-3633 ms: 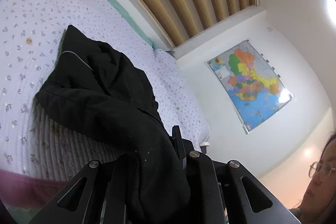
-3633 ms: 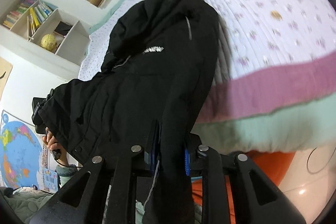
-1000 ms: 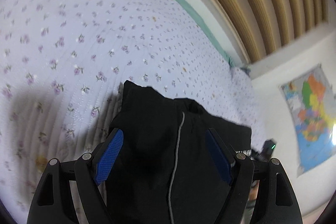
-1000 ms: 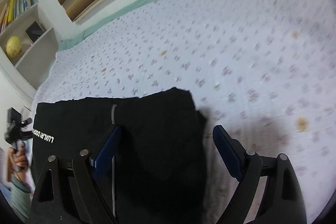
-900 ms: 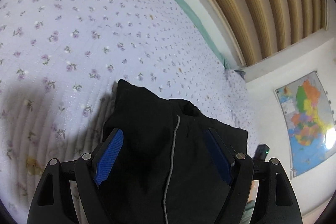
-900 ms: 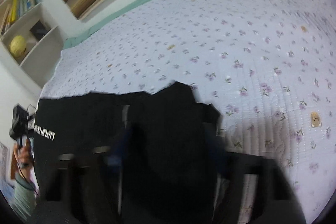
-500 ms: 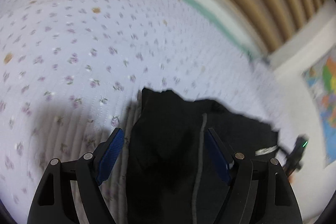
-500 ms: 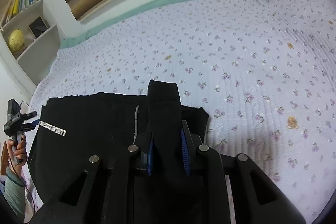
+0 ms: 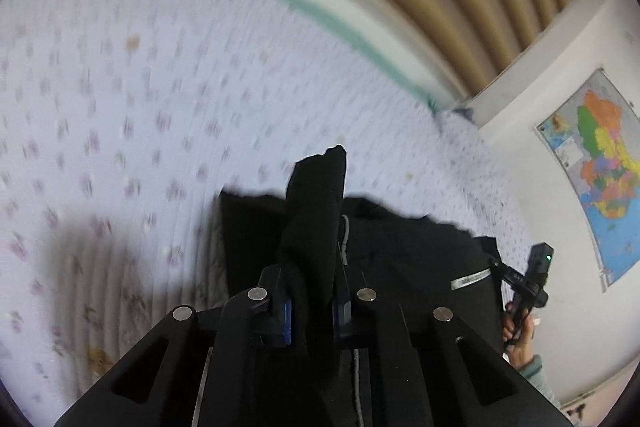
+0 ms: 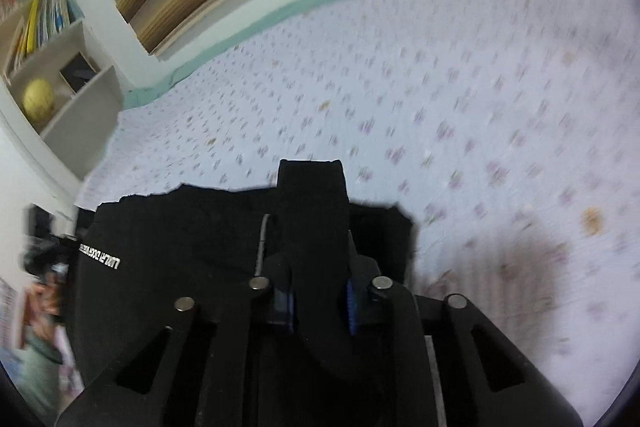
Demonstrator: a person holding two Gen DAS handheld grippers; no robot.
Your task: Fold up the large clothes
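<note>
Both tongs, left (image 9: 311,307) & right (image 10: 320,301), pinch black jacket (image 10: 192,239) edge on bed (image 10: 460,107): lift evenly, keep taut btw them, fold over w/o slipping.

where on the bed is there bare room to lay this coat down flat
Bare quilt runs from the coat to the green edge by the slatted headboard, and rightward in the right view. It is crowded near the front: the coat covers that part, pinched by the left claw and right claw.

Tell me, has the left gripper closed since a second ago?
Yes. The left gripper has just closed, pinching the black jacket on the floral bedspread.
</note>
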